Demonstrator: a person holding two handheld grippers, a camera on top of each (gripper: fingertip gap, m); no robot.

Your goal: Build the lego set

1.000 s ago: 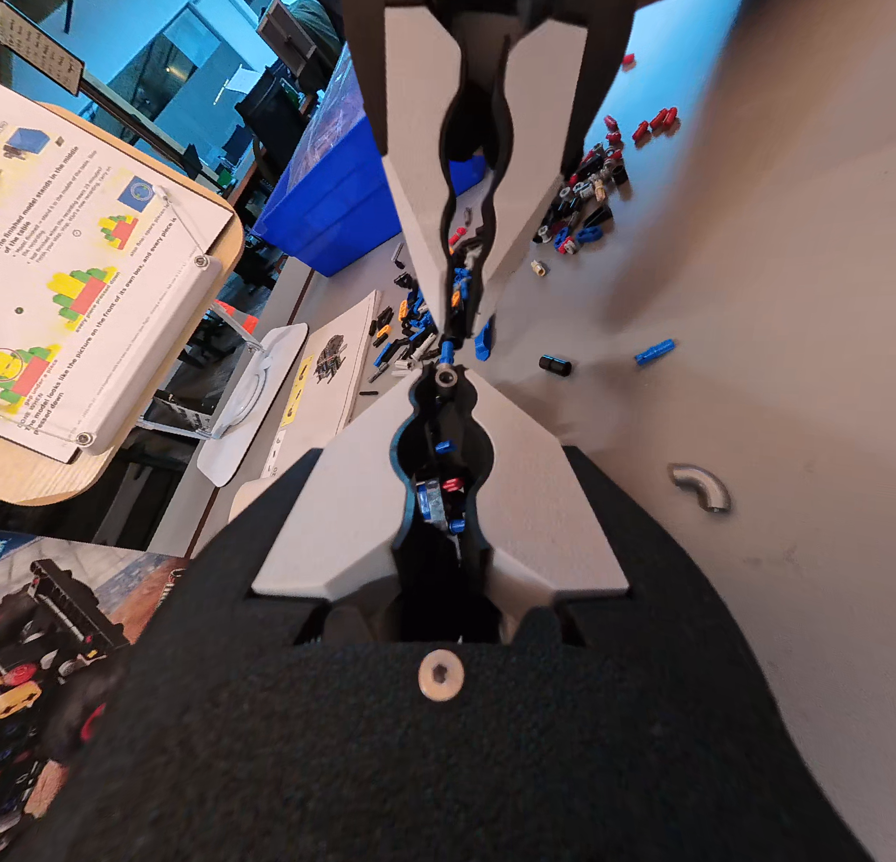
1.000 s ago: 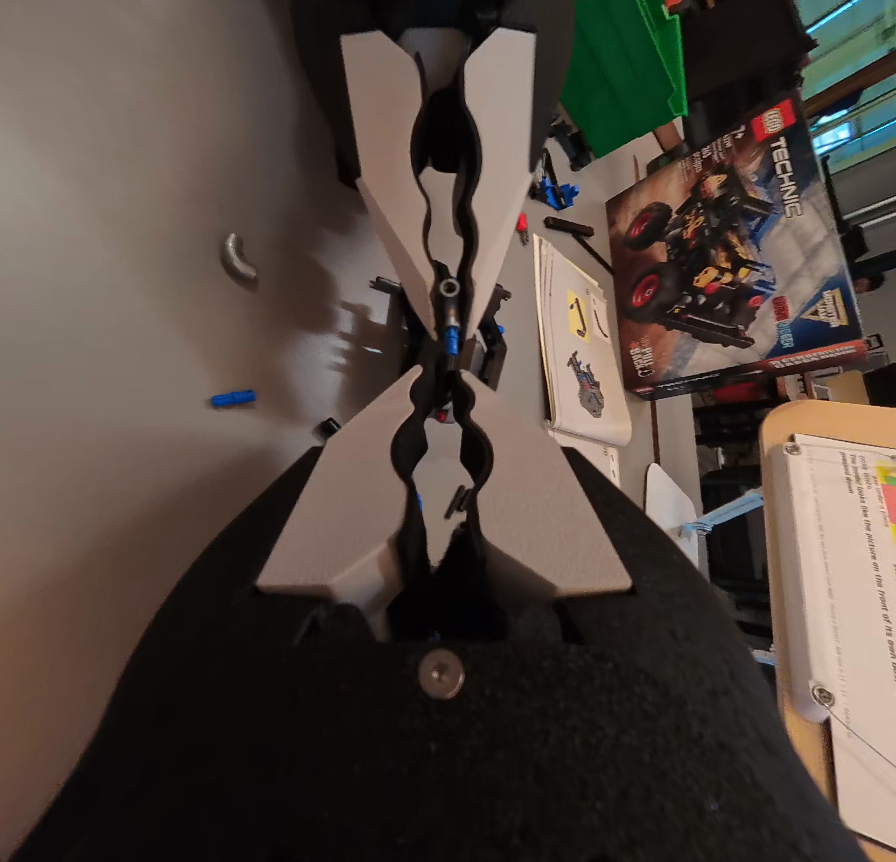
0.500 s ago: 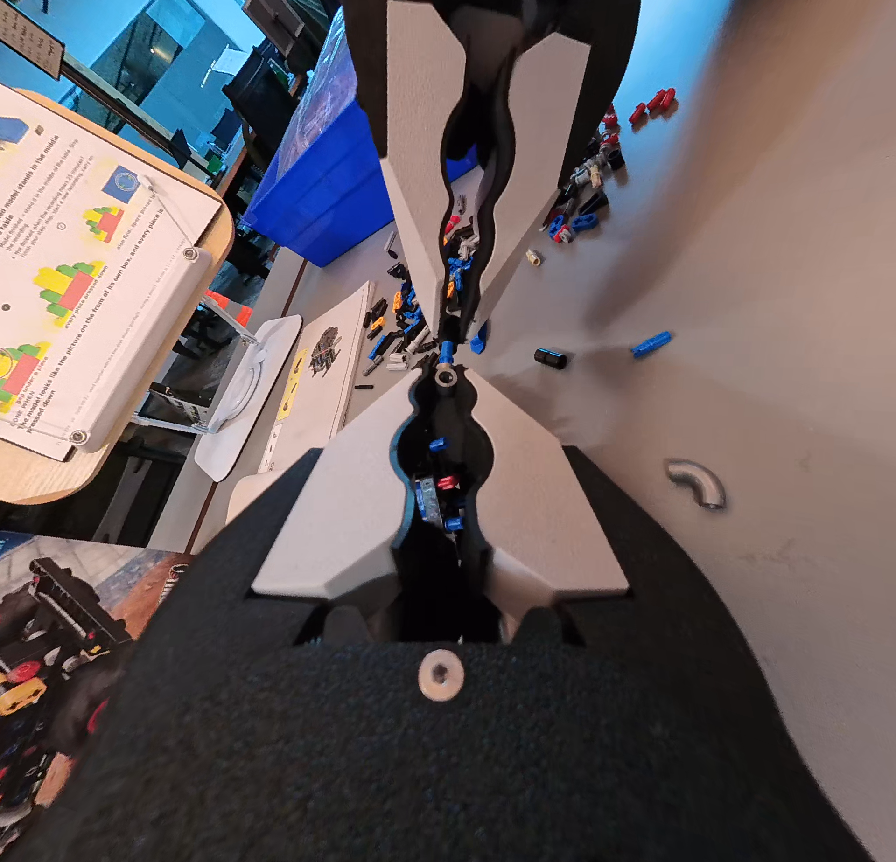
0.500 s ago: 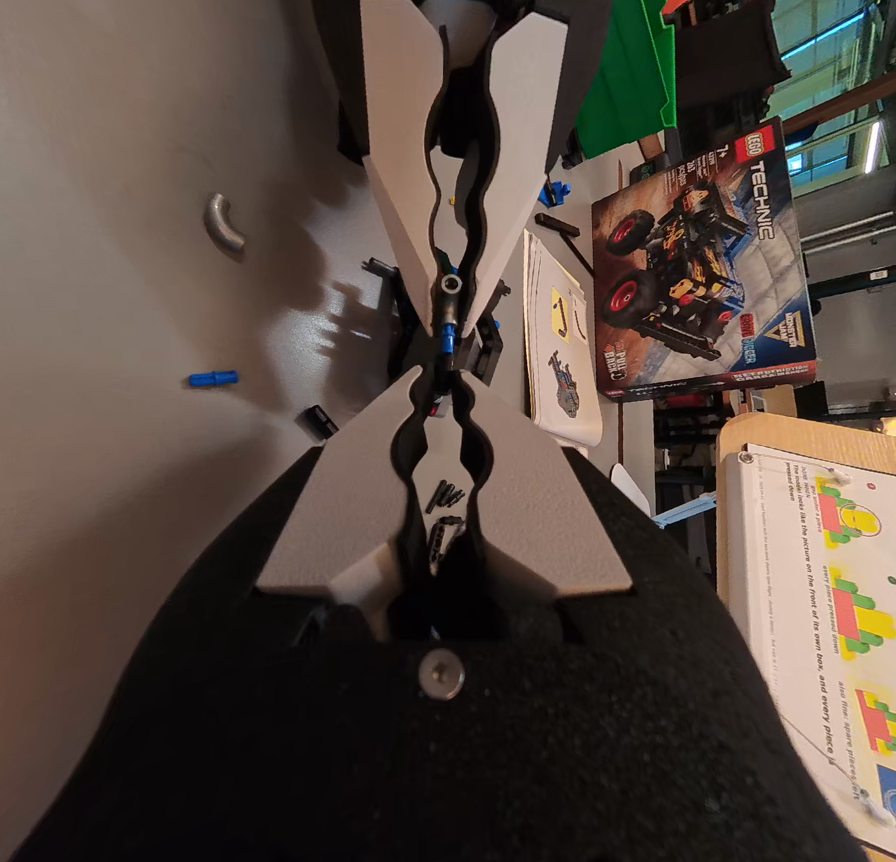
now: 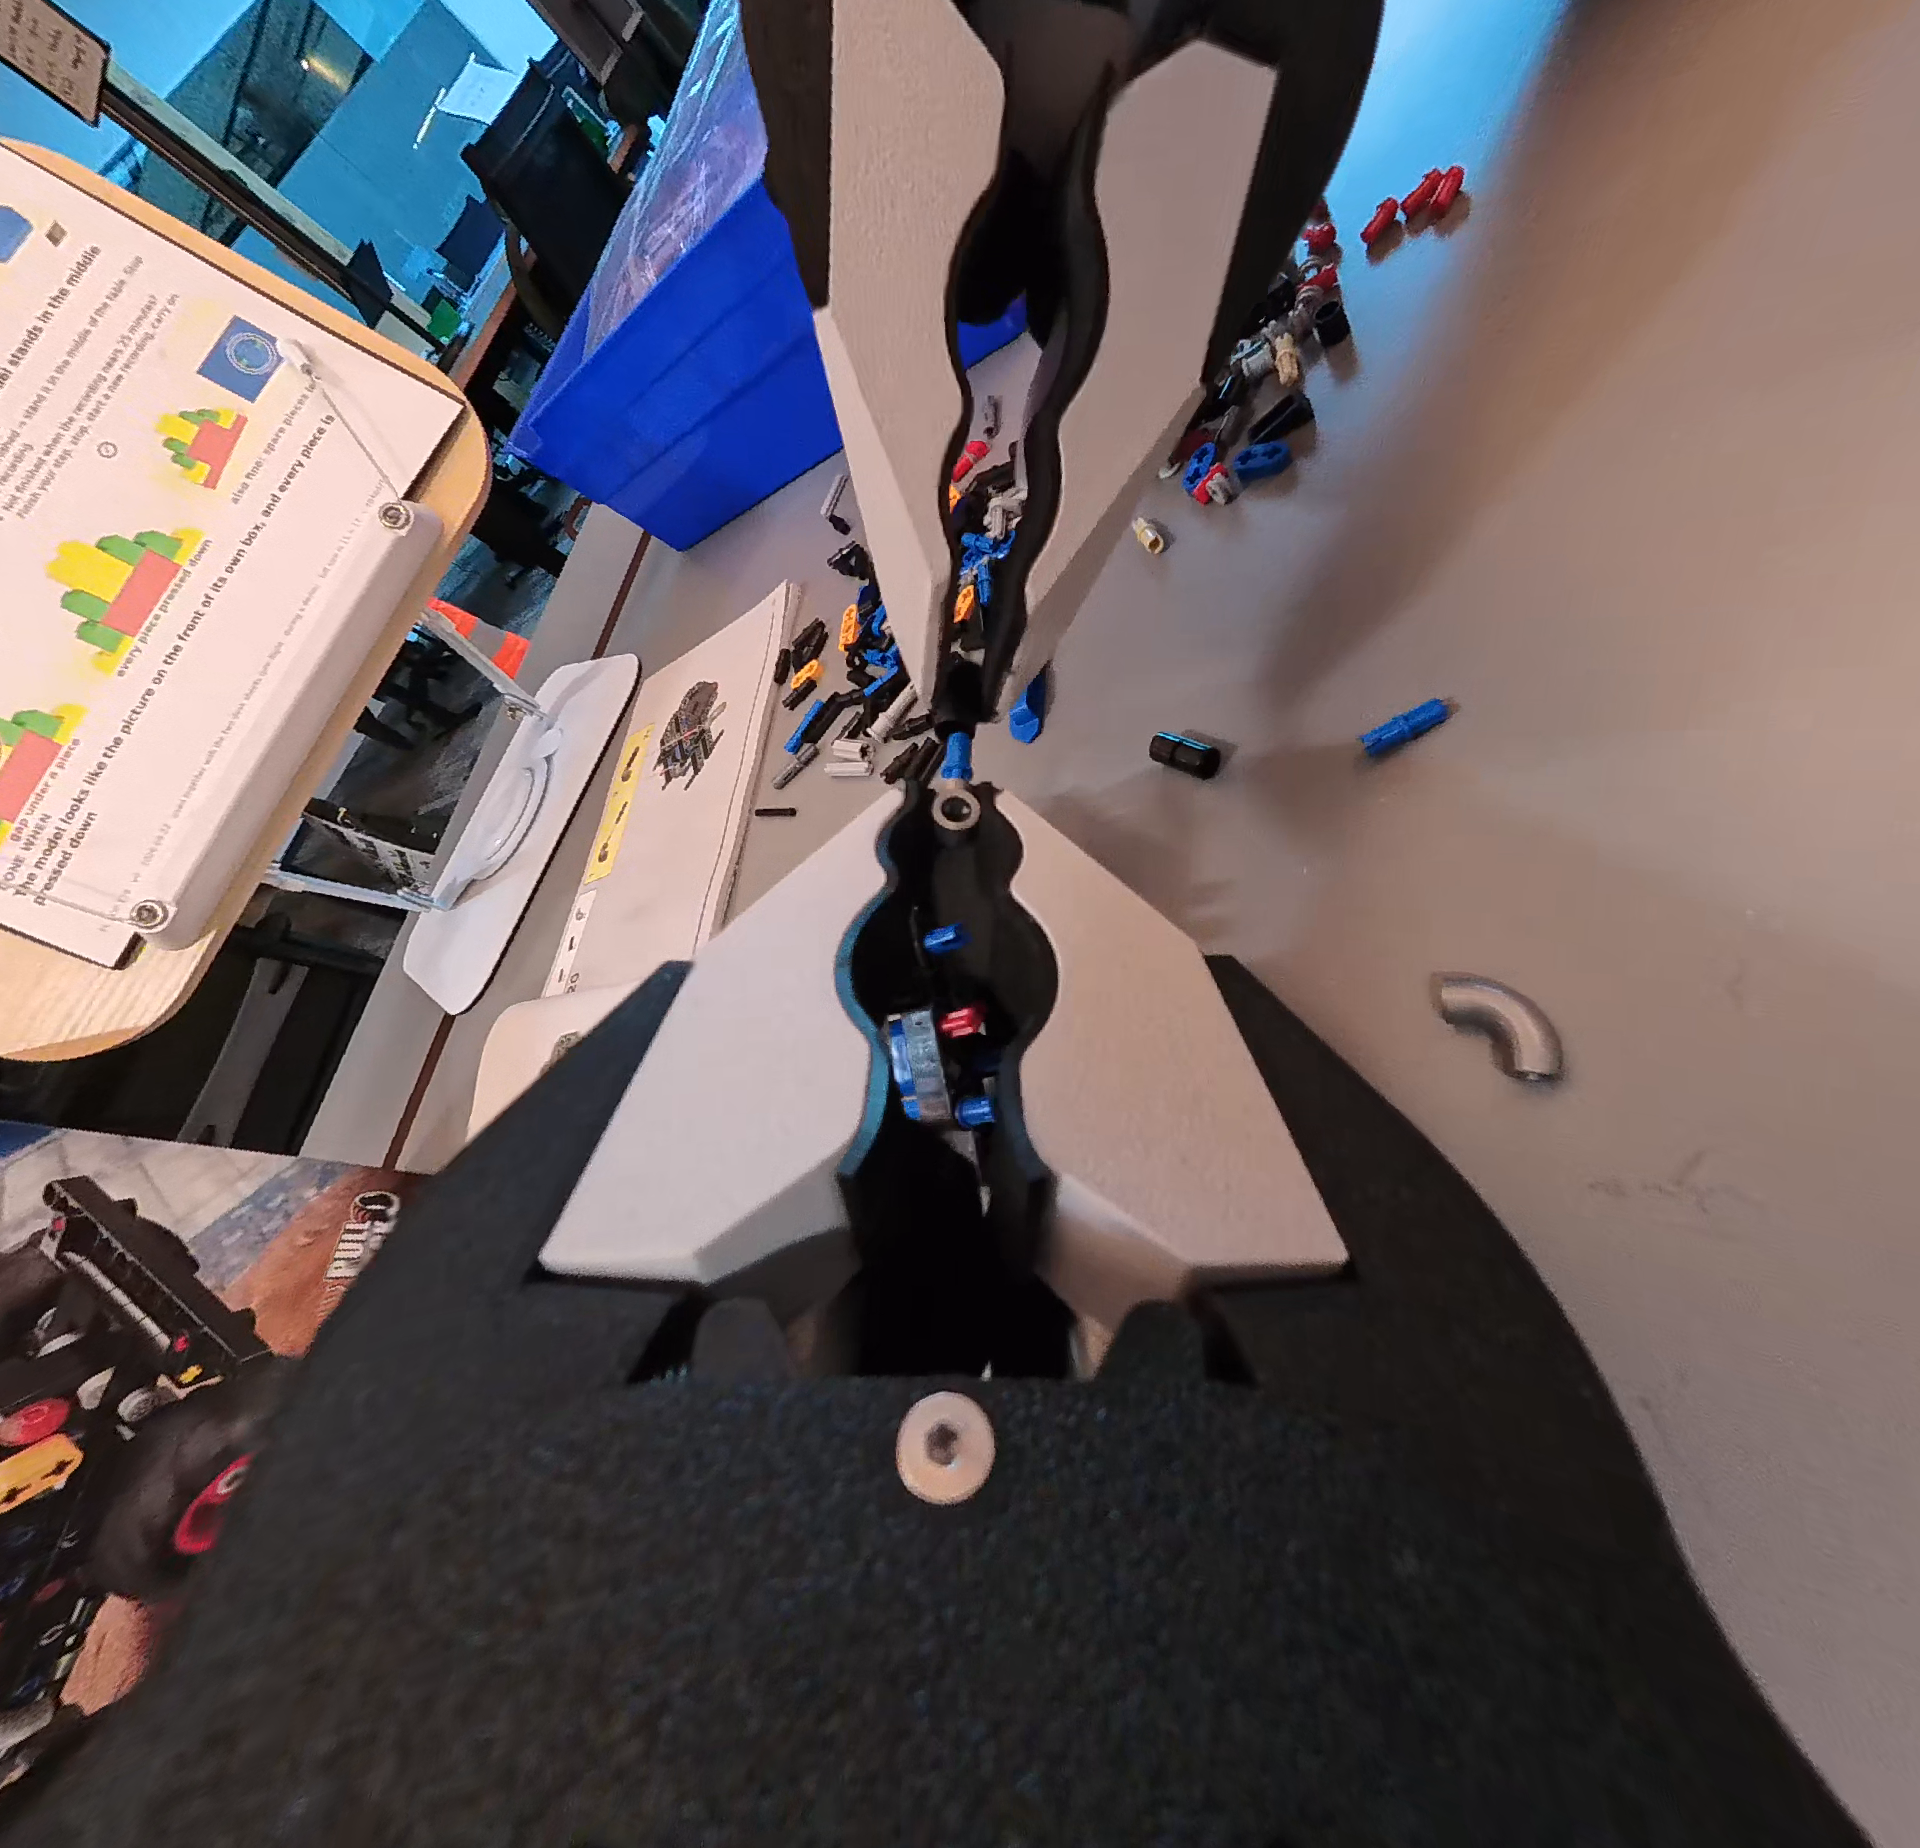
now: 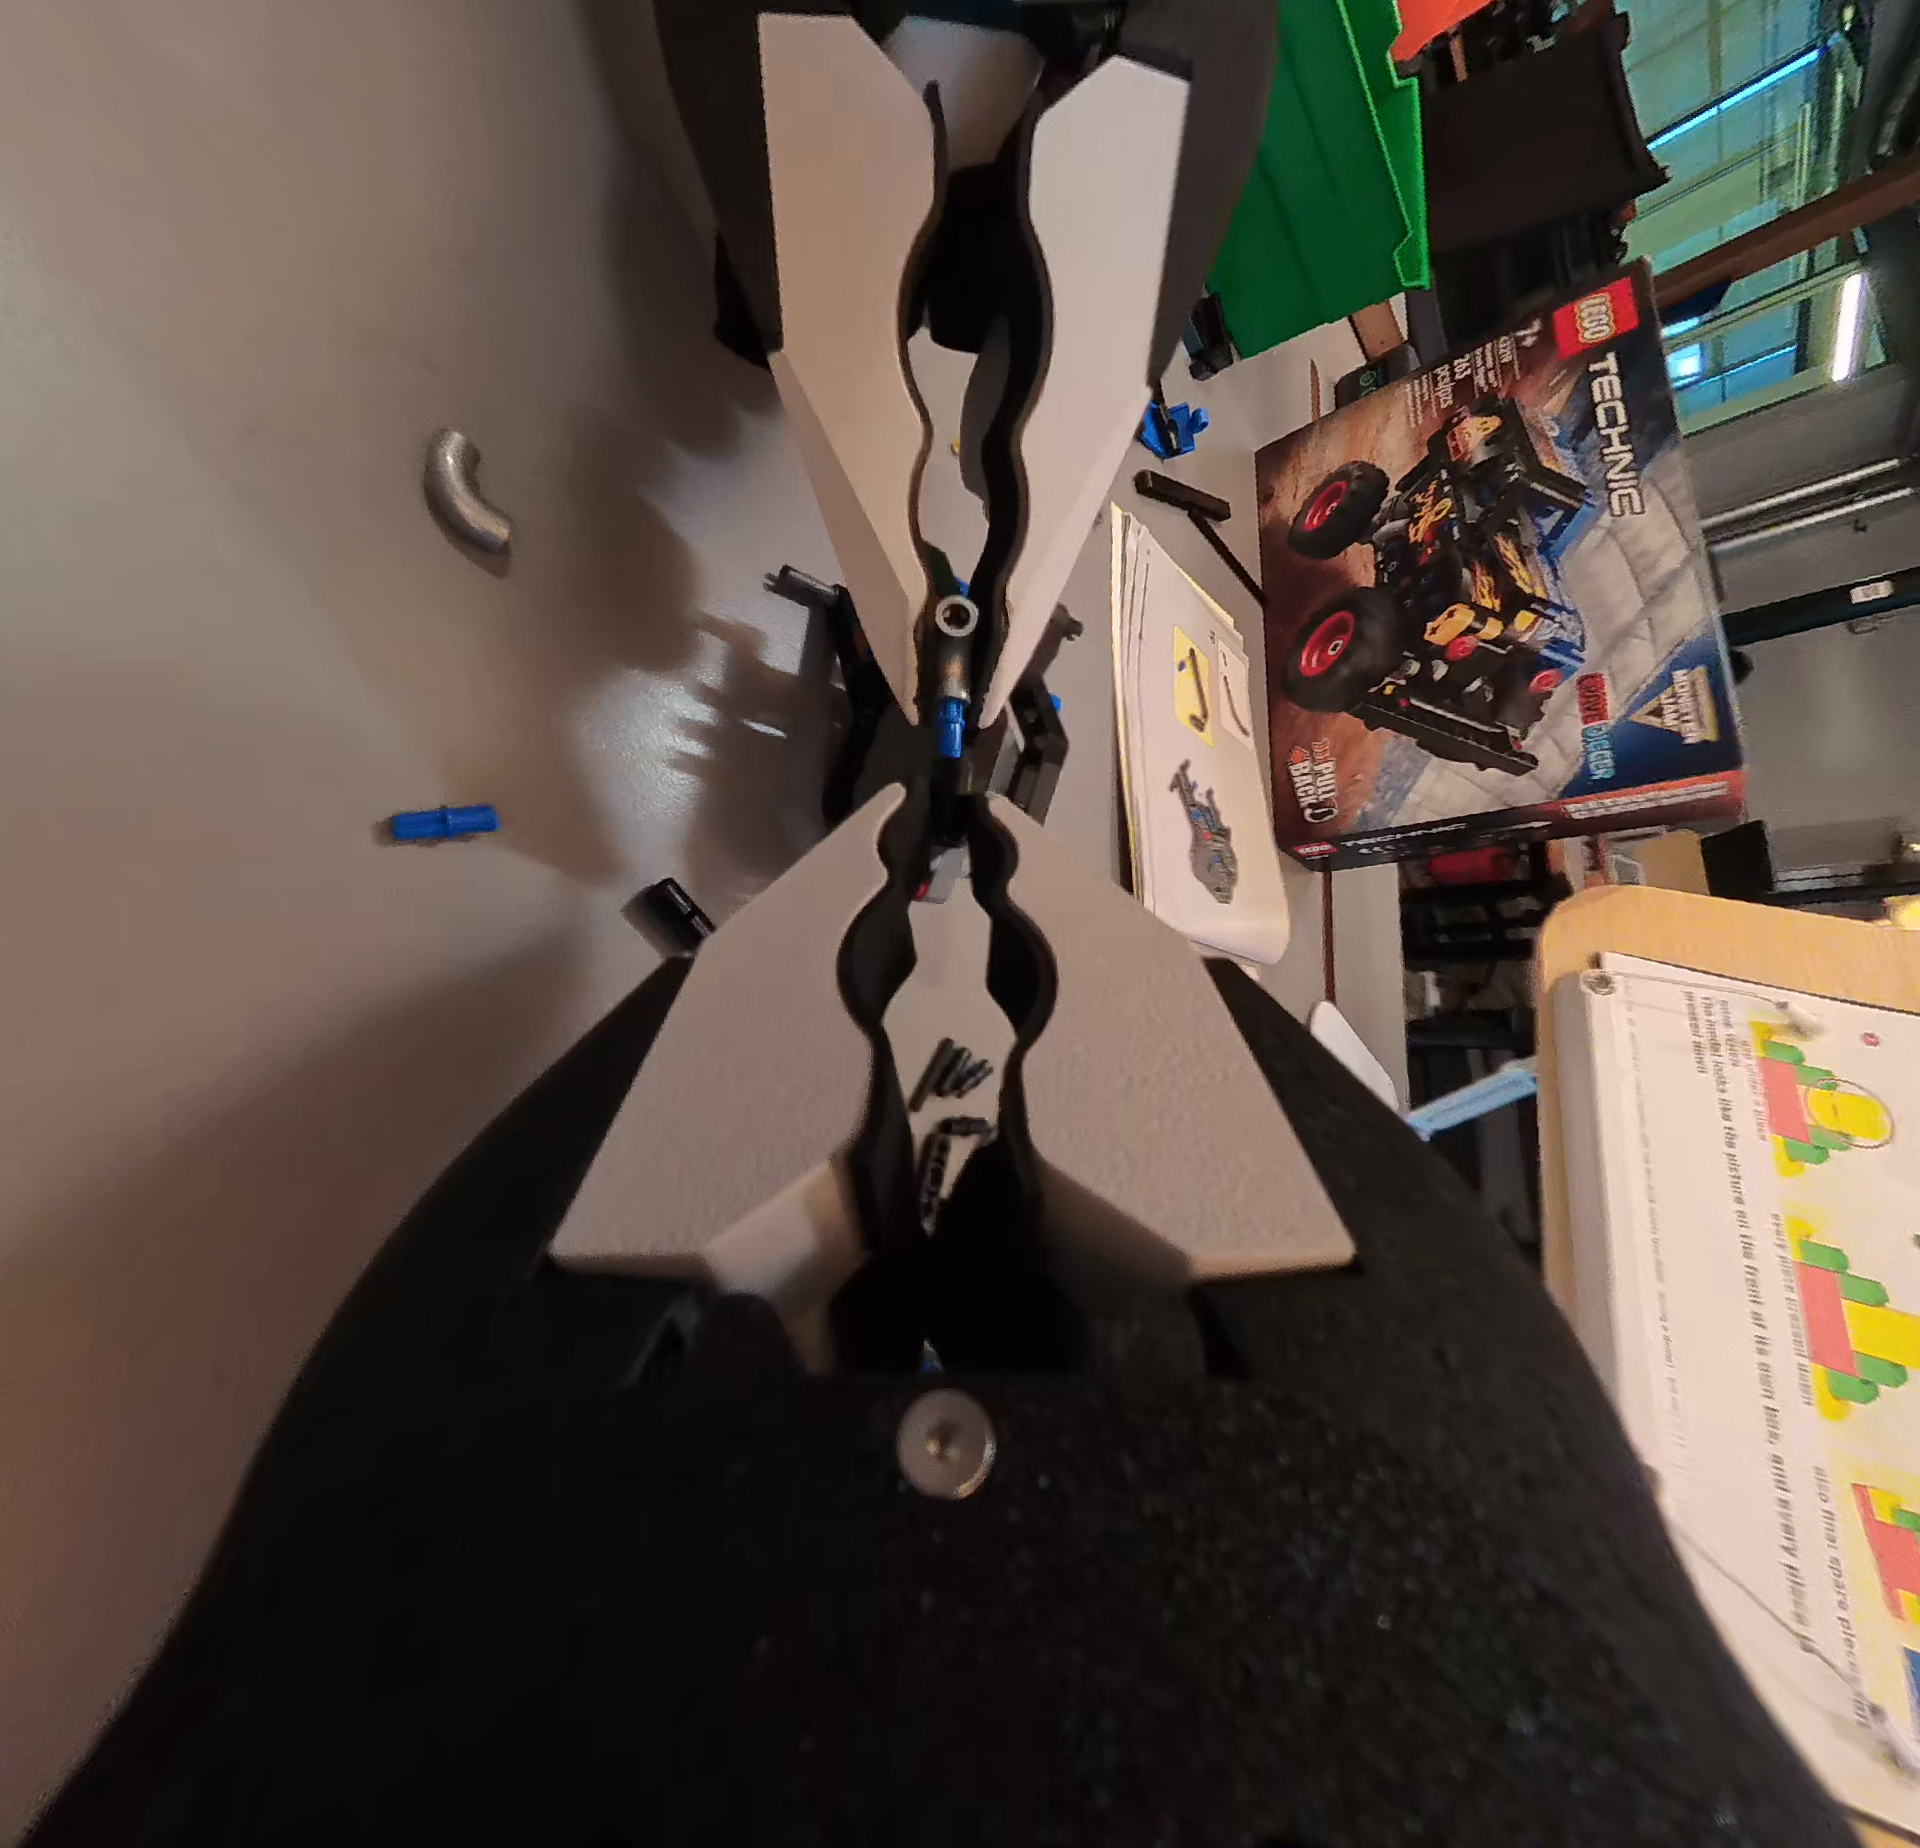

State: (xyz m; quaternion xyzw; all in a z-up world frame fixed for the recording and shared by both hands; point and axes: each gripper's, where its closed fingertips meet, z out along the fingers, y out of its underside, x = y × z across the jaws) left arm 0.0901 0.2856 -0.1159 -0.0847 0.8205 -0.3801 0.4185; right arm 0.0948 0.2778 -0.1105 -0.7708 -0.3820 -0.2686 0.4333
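Grey connector (image 6: 954, 655) with blue pin (image 6: 948, 720) — pinched between both closed hand-held grippers.

The set's box (image 5: 125, 1383) runs off the left edge; the far loose pieces (image 5: 1268, 385) are too small to identify.

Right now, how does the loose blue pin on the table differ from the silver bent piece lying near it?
The blue pin is straight; the silver bent piece curves like an elbow. The pin is bright blue, the bent piece shiny grey. In the left wrist view the pin lies farther off than the bent piece. Both lie loose on the table, apart.
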